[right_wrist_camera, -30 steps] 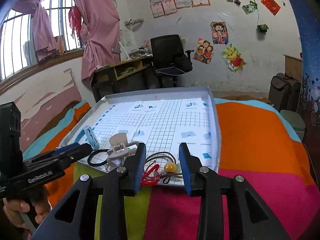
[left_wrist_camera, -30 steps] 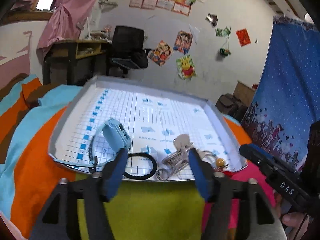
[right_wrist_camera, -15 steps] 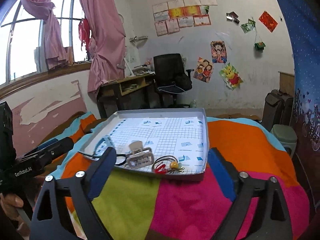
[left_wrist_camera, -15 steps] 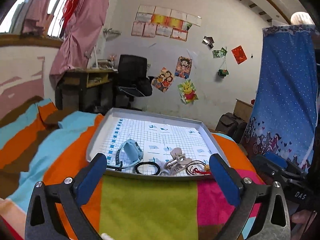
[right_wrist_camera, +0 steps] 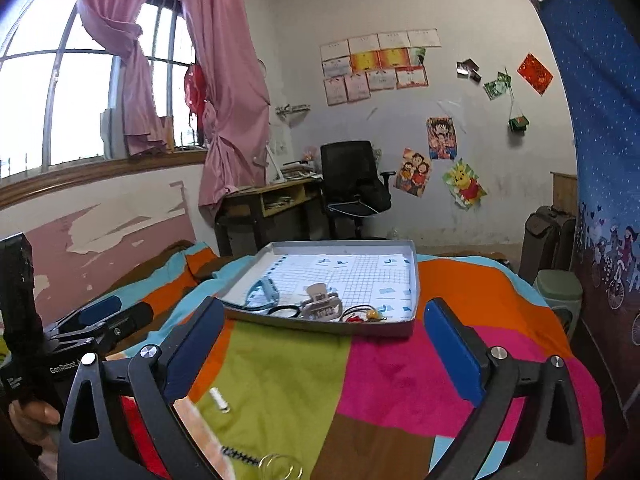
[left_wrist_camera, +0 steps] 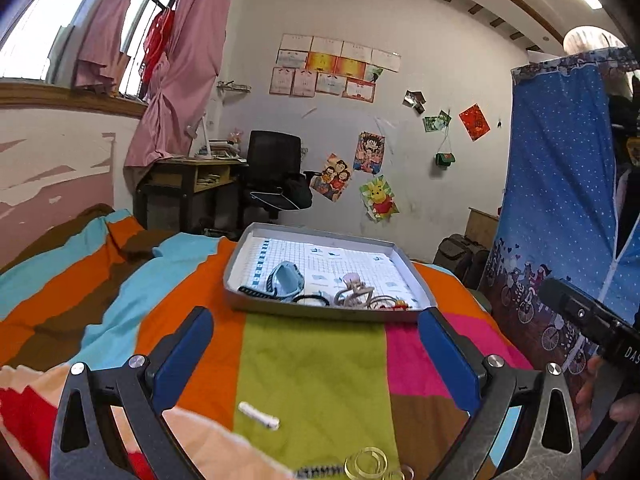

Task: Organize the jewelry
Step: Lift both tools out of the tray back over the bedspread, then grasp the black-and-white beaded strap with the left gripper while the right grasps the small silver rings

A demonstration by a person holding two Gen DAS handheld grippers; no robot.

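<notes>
Backing off the tray (left_wrist_camera: 326,314), left gripper (left_wrist_camera: 316,354) gapes empty, right gripper (right_wrist_camera: 324,344) still opening, empty; jewelry now sits released inside.

Left hand-held gripper (left_wrist_camera: 316,354) spread wide over striped bedspread (left_wrist_camera: 312,376), nothing between blue fingers (left_wrist_camera: 184,352). Ahead, shallow grey tray (left_wrist_camera: 320,314) holding light-blue watch (left_wrist_camera: 286,280), black hair tie (left_wrist_camera: 311,300), beige claw clip (left_wrist_camera: 354,290). Near the lens: small white piece (left_wrist_camera: 259,416), clear rings (left_wrist_camera: 366,464). Right hand-held gripper (left_wrist_camera: 588,320) at right edge.
</notes>
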